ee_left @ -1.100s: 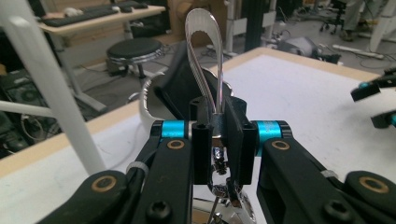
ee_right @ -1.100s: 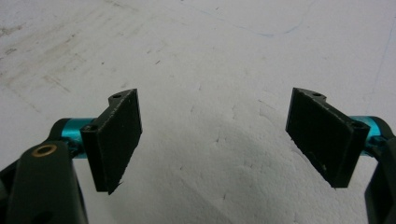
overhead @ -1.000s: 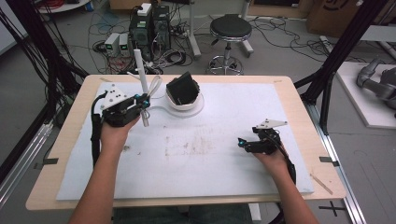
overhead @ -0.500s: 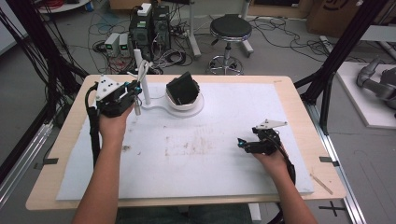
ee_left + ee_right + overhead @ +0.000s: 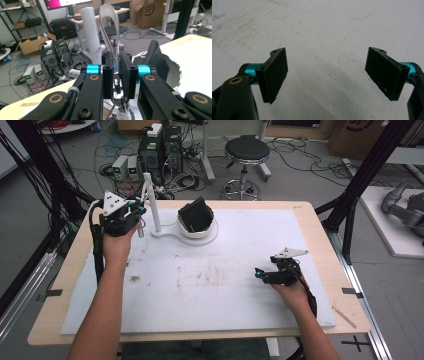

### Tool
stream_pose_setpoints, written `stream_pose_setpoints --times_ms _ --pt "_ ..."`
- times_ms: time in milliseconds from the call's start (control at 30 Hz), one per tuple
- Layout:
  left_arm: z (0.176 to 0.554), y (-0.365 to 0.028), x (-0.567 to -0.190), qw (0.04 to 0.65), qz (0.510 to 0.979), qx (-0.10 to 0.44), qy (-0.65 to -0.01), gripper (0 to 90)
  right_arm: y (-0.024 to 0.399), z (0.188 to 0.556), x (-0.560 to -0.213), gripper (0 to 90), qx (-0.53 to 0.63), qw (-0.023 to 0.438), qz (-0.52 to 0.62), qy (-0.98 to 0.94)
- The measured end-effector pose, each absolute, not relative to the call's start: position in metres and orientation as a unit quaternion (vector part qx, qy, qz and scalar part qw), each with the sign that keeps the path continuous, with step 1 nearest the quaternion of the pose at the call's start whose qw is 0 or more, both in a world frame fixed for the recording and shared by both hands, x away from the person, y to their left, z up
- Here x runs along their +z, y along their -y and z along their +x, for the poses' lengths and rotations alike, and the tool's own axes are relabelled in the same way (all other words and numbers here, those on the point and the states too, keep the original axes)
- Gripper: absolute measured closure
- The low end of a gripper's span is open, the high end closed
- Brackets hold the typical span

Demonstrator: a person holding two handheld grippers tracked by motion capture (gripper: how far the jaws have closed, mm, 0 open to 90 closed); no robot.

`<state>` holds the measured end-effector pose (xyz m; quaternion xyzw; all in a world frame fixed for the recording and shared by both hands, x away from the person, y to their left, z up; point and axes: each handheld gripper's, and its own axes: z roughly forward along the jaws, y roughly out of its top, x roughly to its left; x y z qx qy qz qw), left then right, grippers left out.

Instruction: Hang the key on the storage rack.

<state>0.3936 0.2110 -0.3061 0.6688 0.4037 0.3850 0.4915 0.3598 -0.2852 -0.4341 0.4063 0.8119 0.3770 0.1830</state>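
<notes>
Pale ribbon loop [image 5: 109, 6] clamped in left claw [image 5: 115, 62] near counter's far-left corner; right claw [image 5: 325, 72] apart. Risk: loop snagging white post [image 5: 88, 30], pulling free.

White stand [image 5: 152, 205], white mat [image 5: 210, 270], black grippers with cyan accents.

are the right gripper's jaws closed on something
No, in the right gripper view the right gripper has its jaws wide apart, with bare white table cover between them.
</notes>
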Motion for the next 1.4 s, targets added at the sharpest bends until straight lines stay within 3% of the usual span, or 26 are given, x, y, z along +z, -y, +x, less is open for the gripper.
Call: stream_pose_setpoints --times_ms 667,1100,1400 --pt "0.415 -0.214 -0.333 0.454 0.693 0.355 -0.433 80.2 0.285 0.36 -0.434 18.6 0.377 0.183 0.406 -0.812" --pt "0.405 -0.222 -0.334 0.463 0.692 0.345 -0.433 66.3 0.285 0.36 -0.434 18.6 0.38 0.184 0.406 -0.811" --pt "0.387 -0.216 -0.342 0.475 0.725 0.294 -0.403 51.4 0.285 0.359 -0.432 18.6 0.382 0.188 0.405 -0.809"
